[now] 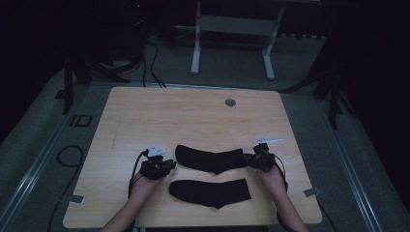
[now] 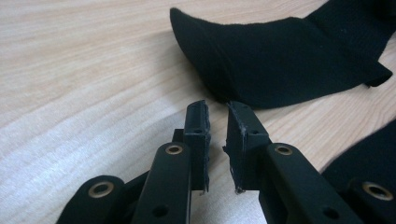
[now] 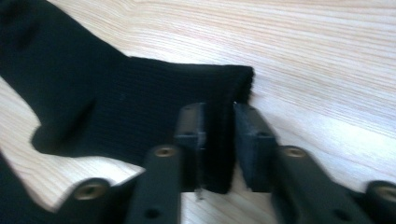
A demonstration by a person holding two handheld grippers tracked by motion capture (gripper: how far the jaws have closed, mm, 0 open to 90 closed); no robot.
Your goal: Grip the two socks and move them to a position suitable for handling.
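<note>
The far sock, a black one, lies flat across the table between the two grippers, toe end just ahead of the left gripper and cuff end at the right gripper. A second black sock, the near sock, lies parallel to it, closer to the person and between the two forearms, touched by neither gripper.

In the left gripper view the jaws stand a little apart with bare wood between them; the toe of the far sock sits just beyond their tips, not gripped. In the right gripper view the cuff runs down between the jaws, which stand apart beside it; I cannot tell whether the pads press on the cloth or have let it loose.

Judging by this, the far sock looks laid out straight and all but released. The socks are not yet stacked or paired, so that is probably what is left.

The table is pale wood with a small round grommet far beyond both grippers. Around it is grey floor, a white desk frame behind, and cables in a dim room.
</note>
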